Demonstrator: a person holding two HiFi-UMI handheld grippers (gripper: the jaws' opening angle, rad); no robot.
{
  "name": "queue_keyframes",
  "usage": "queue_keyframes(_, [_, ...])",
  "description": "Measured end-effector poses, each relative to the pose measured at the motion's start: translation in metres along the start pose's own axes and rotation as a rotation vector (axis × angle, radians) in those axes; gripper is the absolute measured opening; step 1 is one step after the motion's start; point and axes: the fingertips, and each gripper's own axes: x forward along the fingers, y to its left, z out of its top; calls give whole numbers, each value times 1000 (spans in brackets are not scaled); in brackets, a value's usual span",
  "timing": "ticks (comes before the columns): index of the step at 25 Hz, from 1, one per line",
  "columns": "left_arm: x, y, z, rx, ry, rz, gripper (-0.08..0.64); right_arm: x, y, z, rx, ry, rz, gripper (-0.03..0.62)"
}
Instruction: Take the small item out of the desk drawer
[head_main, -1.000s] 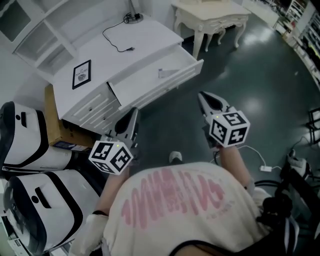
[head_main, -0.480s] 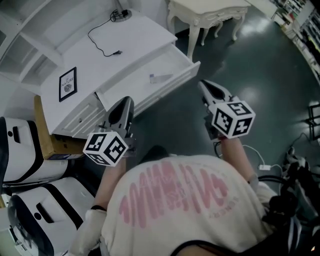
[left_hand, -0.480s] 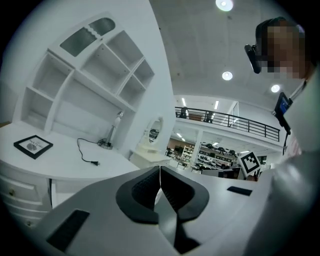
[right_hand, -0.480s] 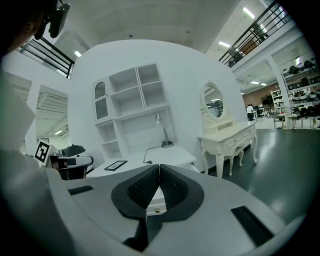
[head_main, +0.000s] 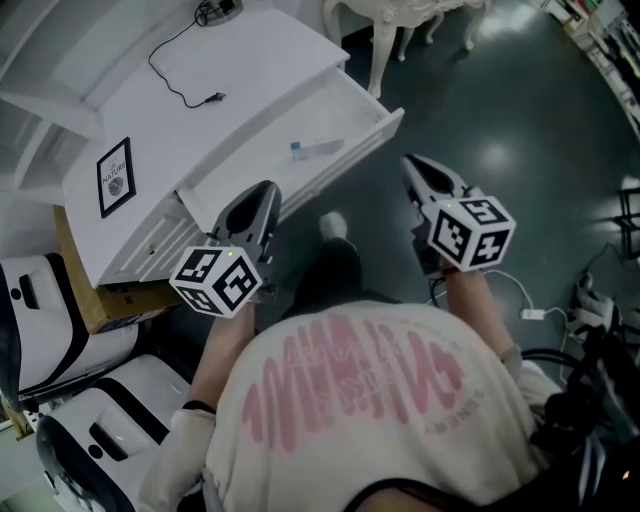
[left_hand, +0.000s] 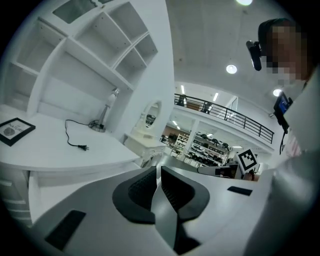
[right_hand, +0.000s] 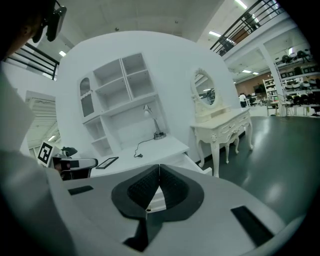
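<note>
A small pale tube-like item with a blue end (head_main: 312, 149) lies in the open drawer (head_main: 345, 160) of the white desk (head_main: 250, 60). My left gripper (head_main: 264, 192) hangs in front of the drawer's front panel, short of it, jaws shut and empty; in the left gripper view the left gripper (left_hand: 158, 171) points over the desktop. My right gripper (head_main: 412, 166) is held to the right of the drawer's corner, over the dark floor, jaws closed with nothing between them. The right gripper (right_hand: 159, 168) faces the desk and drawer in its own view.
On the desktop lie a framed picture (head_main: 115, 176) and a black power cord (head_main: 185, 75). An ornate white dressing table (head_main: 400, 15) stands beyond the drawer. White-and-black machines (head_main: 90, 440) and a cardboard box (head_main: 75, 280) are at the left. Cables (head_main: 530, 312) trail on the floor at right.
The person has stepped toward the desk, one foot now forward under the drawer. Both grippers have come nearer the open drawer, and their jaws have stayed closed.
</note>
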Motion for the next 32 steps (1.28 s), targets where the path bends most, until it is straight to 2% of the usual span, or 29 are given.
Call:
queue_keyframes(3, [30, 11, 0, -4, 38, -20, 45, 20, -15, 3, 16, 21, -4, 17])
queue_keyframes(6, [64, 23, 0, -10, 88, -43, 136, 45, -34, 6, 36, 42, -9, 17])
queue_keyframes(9, [96, 34, -6, 5, 151, -69, 162, 68, -54, 10, 61, 56, -19, 17])
queue_keyframes(12, [127, 52, -23, 41, 259, -90, 207, 89, -72, 13, 83, 75, -32, 18])
queue_keyframes(15, [157, 74, -48, 83, 402, -109, 241, 109, -89, 18, 103, 100, -44, 18])
queue_keyframes(20, [188, 104, -88, 129, 599, -120, 258, 133, -114, 24, 140, 118, -67, 18])
queue_keyframes(24, [192, 116, -115, 240, 748, -148, 264, 140, -125, 28, 158, 121, -87, 17])
queue_keyframes(26, [196, 121, -124, 280, 796, -158, 264, 143, -133, 26, 174, 125, -98, 18])
queue_keyframes(32, [205, 131, -151, 331, 912, -178, 264, 159, -147, 11, 243, 157, -95, 17])
